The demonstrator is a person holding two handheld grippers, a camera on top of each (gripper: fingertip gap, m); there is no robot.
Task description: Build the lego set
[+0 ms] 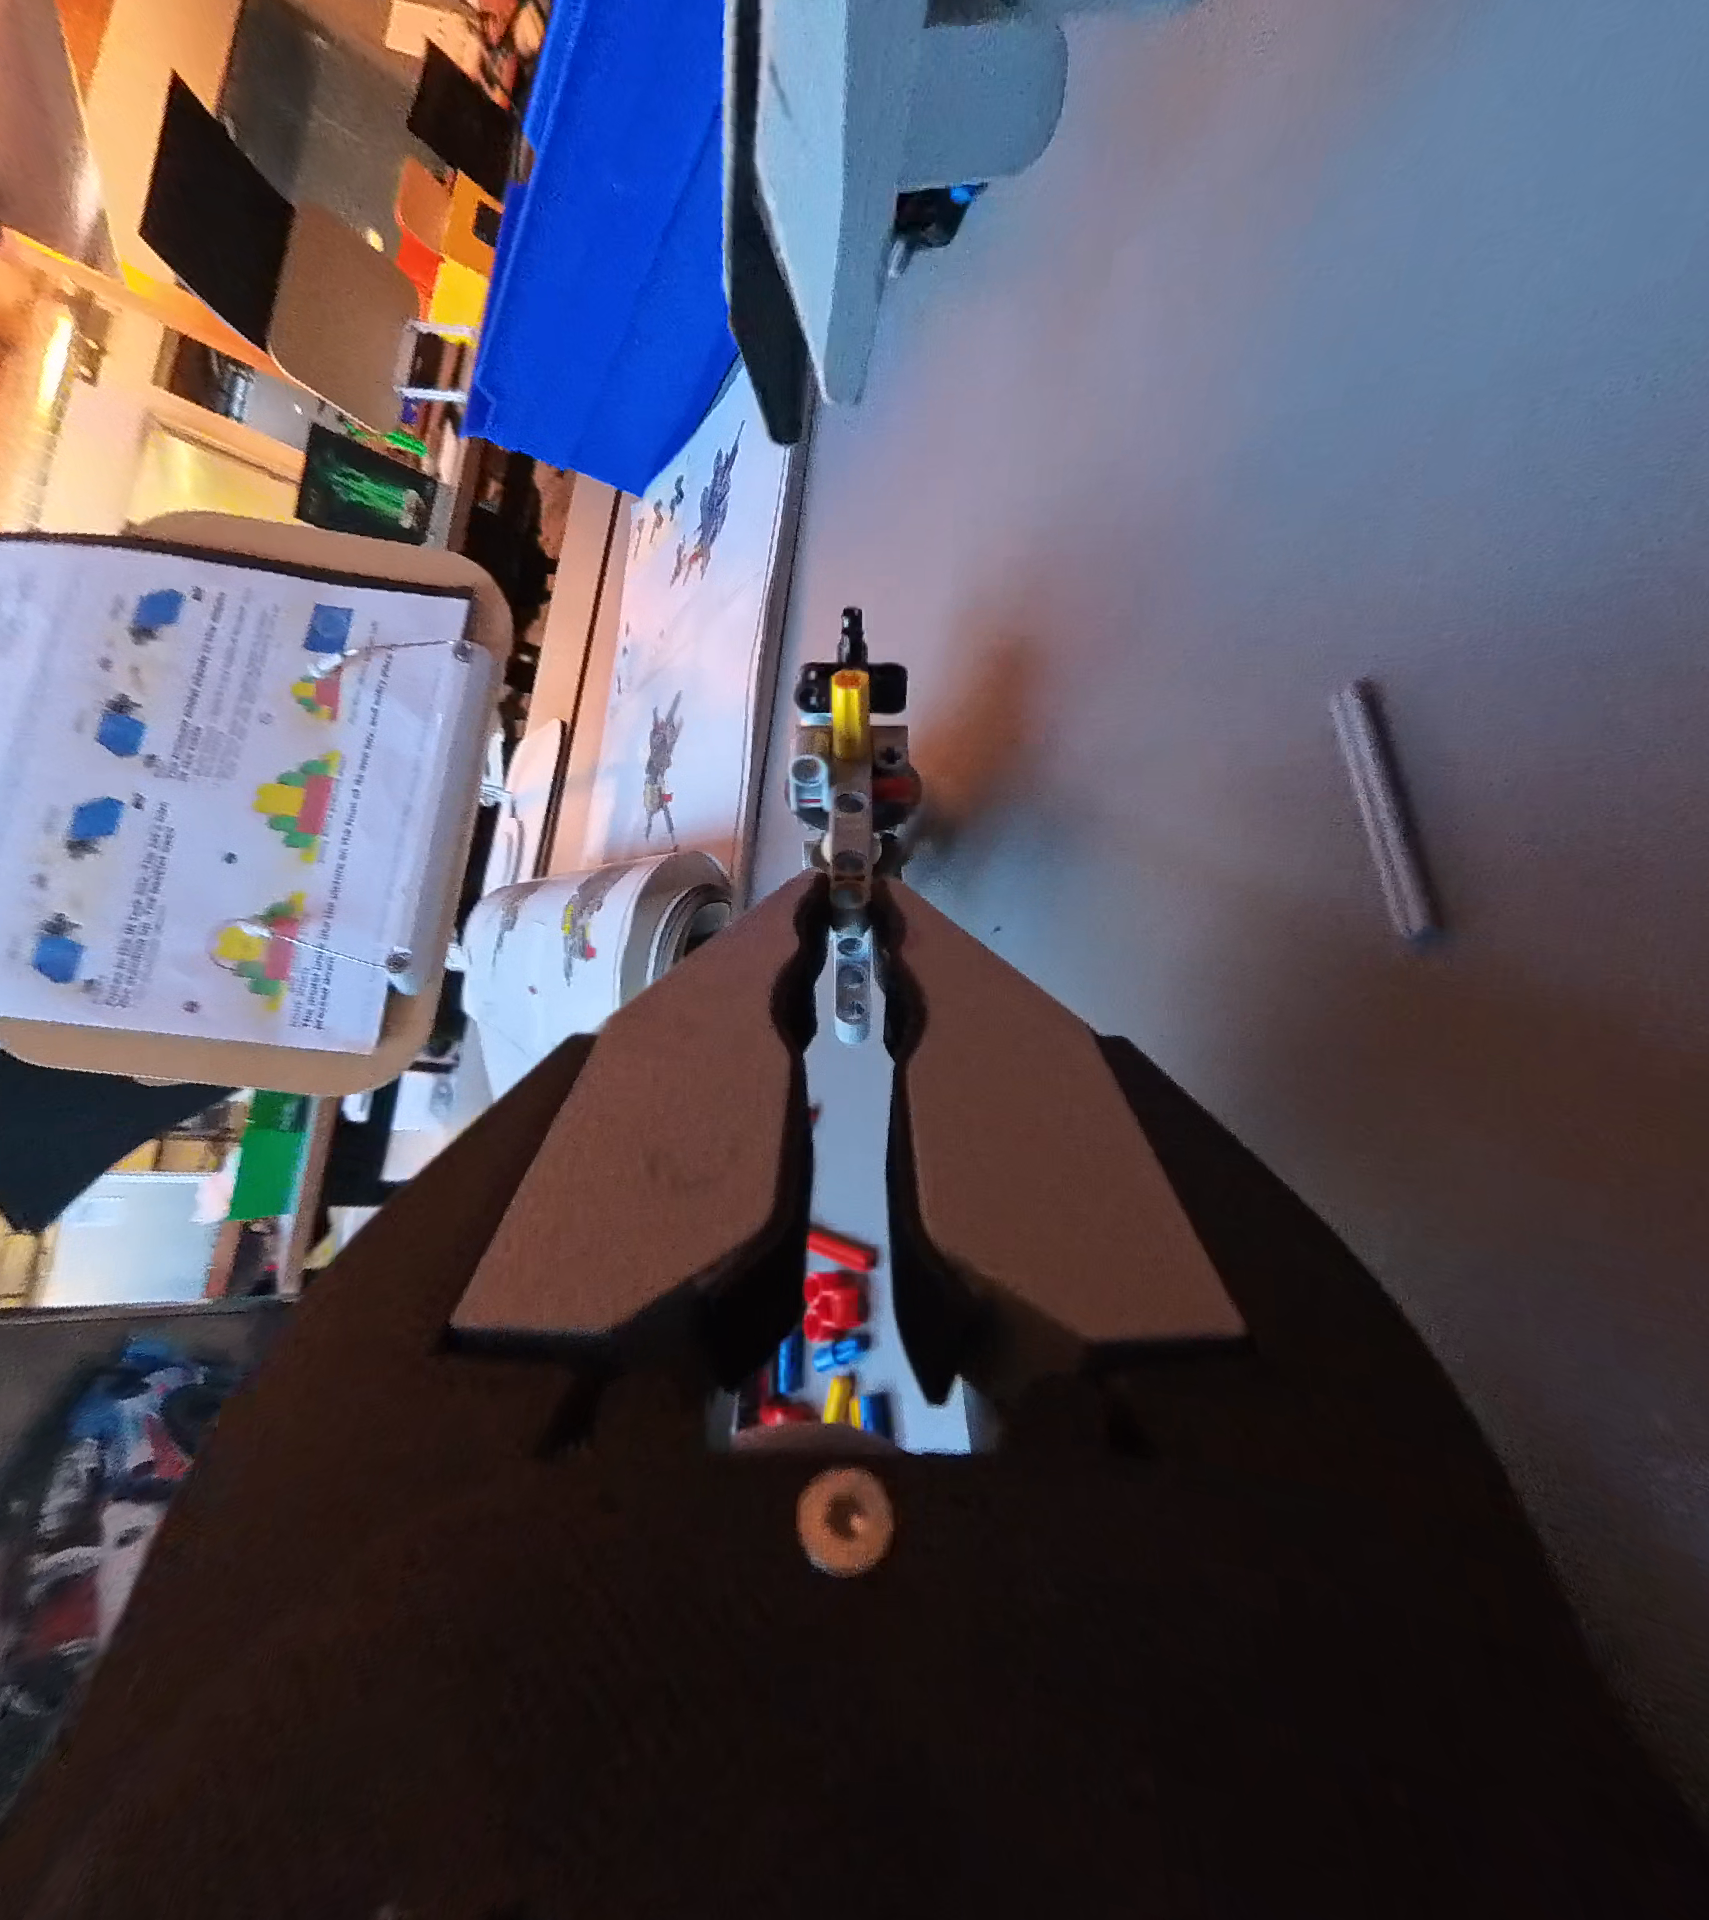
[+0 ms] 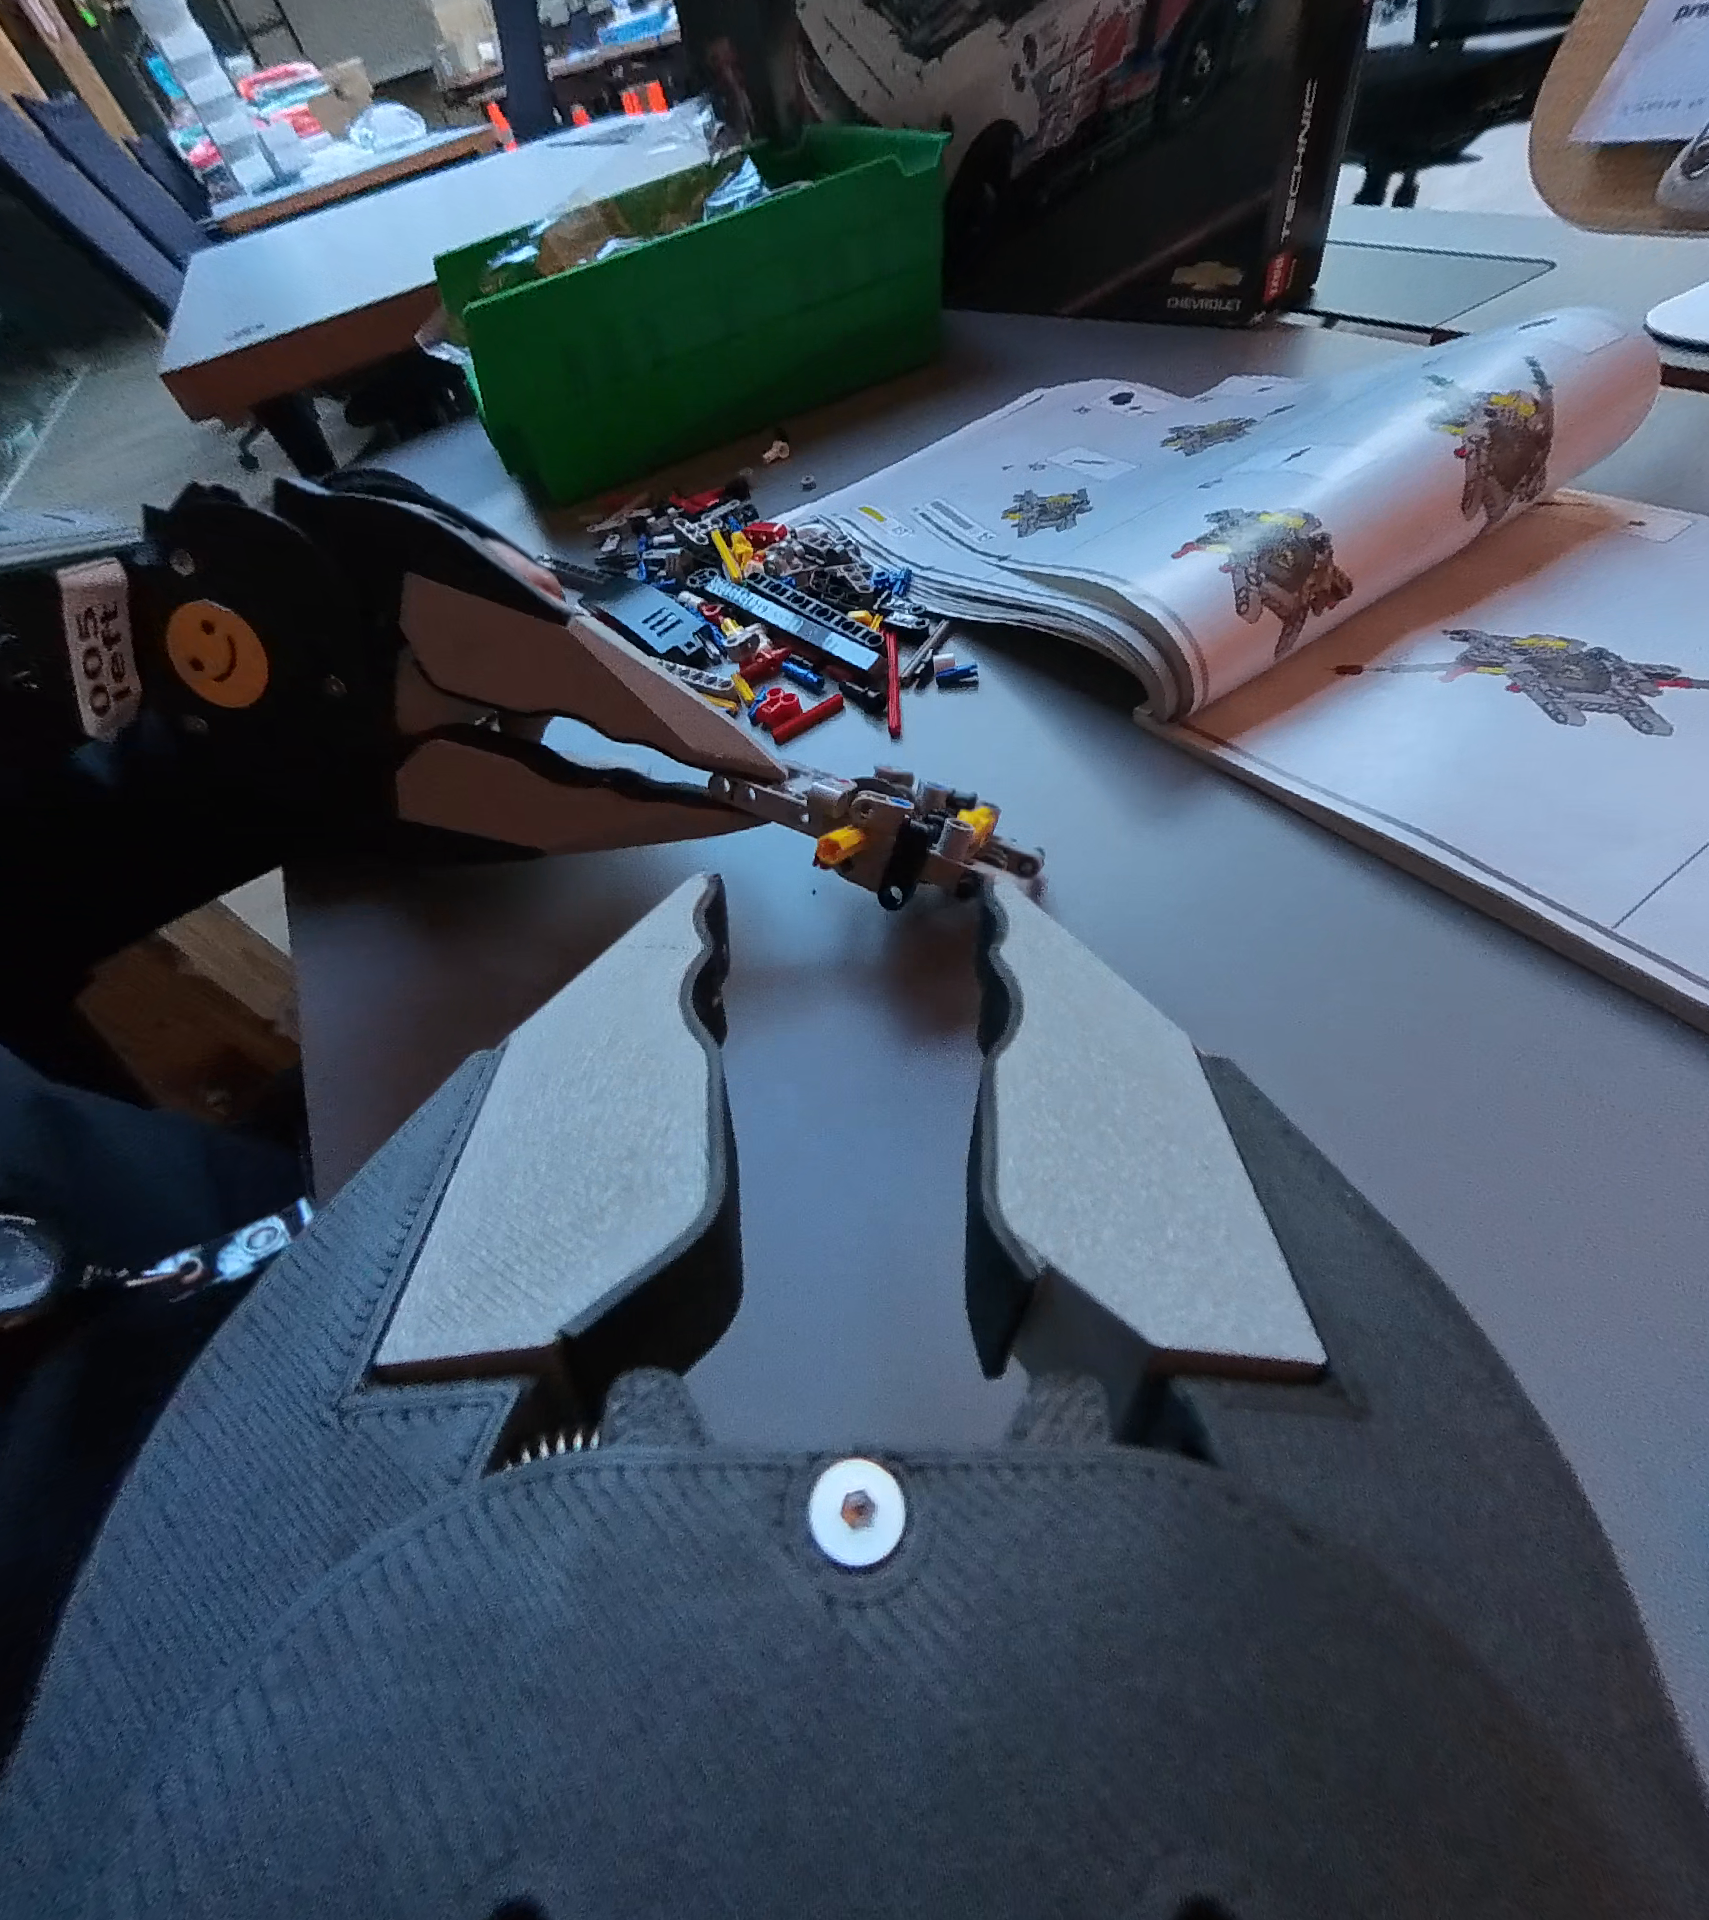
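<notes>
Toy brick assembly point(image 2: 917, 831), a small grey build with yellow pegs and a black connector, hangs just above the dark grey counter point(image 2: 1245, 1091), held by its grey holed beam point(image 1: 851, 971) at one end. The left tool point(image 1: 851, 914) is clamped on that beam, both fingers point(image 1: 943, 997) pressing its sides, and the rest of the build sticks out beyond the fingertips. The right tool point(image 2: 850, 914) stands open just in front of the assembly, its fingers spread with only bare counter between them; its right fingertip point(image 2: 1011, 925) reaches right up to the far end of the build, though whether it touches cannot be told. Beyond the left tool lies a scattered heap of loose bricks point(image 2: 788, 623) in red, blue, yellow and black, and behind that a green bin point(image 2: 715, 322). To the right of both tools an open instruction booklet point(image 2: 1349, 540) lies on the counter, with a dark printed box point(image 2: 1141, 156) standing behind it. A grey rod point(image 1: 1385, 810) lies alone on the counter, well apart from the left tool.
</notes>
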